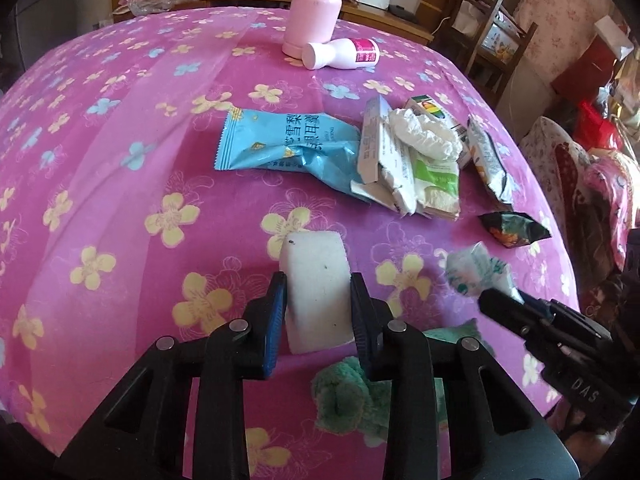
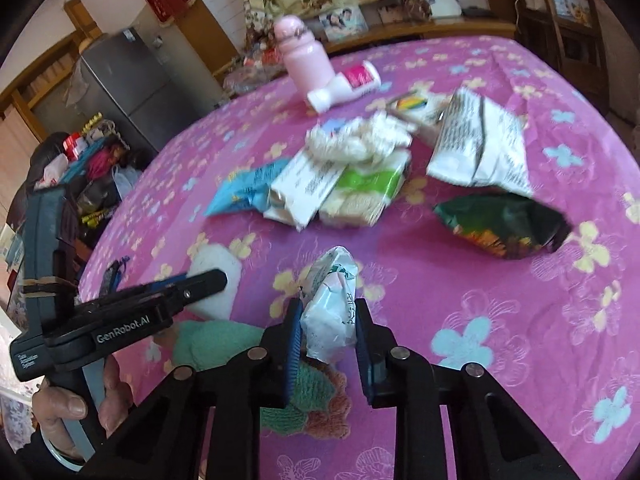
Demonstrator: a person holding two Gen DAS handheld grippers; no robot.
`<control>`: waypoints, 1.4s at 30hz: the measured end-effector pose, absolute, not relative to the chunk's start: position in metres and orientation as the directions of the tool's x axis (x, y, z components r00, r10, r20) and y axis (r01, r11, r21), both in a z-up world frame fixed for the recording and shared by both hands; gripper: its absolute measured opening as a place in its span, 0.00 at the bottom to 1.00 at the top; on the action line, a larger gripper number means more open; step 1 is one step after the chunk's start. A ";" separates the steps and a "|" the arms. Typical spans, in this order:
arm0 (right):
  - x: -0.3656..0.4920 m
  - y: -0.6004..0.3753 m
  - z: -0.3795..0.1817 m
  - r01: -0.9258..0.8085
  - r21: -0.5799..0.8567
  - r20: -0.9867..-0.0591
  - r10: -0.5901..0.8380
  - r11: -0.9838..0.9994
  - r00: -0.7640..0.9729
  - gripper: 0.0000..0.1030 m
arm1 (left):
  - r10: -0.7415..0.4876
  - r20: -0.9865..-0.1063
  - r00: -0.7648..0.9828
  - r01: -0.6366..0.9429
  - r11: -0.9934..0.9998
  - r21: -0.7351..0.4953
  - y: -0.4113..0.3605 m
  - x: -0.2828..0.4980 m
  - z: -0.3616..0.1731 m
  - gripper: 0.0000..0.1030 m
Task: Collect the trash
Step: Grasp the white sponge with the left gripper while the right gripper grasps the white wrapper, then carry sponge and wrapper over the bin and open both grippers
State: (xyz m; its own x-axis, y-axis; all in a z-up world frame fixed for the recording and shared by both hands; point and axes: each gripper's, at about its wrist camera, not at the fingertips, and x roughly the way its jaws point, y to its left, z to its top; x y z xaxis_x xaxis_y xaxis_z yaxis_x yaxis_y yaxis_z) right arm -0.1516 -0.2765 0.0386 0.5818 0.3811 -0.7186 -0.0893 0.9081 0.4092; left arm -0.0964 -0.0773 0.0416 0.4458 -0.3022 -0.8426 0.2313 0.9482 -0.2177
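Note:
My left gripper [image 1: 319, 280] is shut on a white foam block [image 1: 318, 280] that rests on the pink flowered tablecloth [image 1: 120, 160]. My right gripper [image 2: 328, 308] is shut on a crumpled white-and-green wrapper [image 2: 331, 308]; the same wrapper [image 1: 478, 274] shows at the right of the left wrist view. Further back lies a pile of trash: a blue snack bag [image 1: 280, 144], white packets [image 1: 384, 160], a crumpled tissue [image 1: 424, 132], and a dark wrapper [image 1: 514, 230]. In the right wrist view the left gripper [image 2: 224, 278] reaches the foam block [image 2: 216, 276].
A pink bottle [image 1: 314, 8] stands at the table's far side beside a white bottle [image 1: 344, 53] lying down. A green knitted cloth [image 1: 352, 392] lies under the grippers. A large white bag [image 2: 480, 144] lies at right. Chairs, a fridge [image 2: 132, 80] and clutter surround the table.

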 end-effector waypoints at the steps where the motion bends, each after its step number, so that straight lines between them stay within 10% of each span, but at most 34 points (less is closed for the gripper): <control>1: -0.154 -0.280 0.044 -0.093 0.414 -0.707 0.384 0.905 0.593 0.22 | -0.304 -0.835 0.458 0.235 0.948 -0.216 -0.078 -0.097 0.046 0.27; 42: -0.268 -0.491 0.089 0.302 0.350 -0.698 0.031 0.887 0.715 0.22 | -0.481 -0.753 0.450 0.613 0.779 -0.131 -0.313 -0.157 0.110 0.26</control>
State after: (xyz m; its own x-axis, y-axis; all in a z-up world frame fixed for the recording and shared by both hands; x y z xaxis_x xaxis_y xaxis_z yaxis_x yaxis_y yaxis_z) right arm -0.2678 -0.4914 0.0891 0.7153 0.0314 -0.6981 0.3023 0.8868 0.3496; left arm -0.1568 -0.3129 0.1098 0.4497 -0.4806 -0.7528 0.6131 0.7791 -0.1312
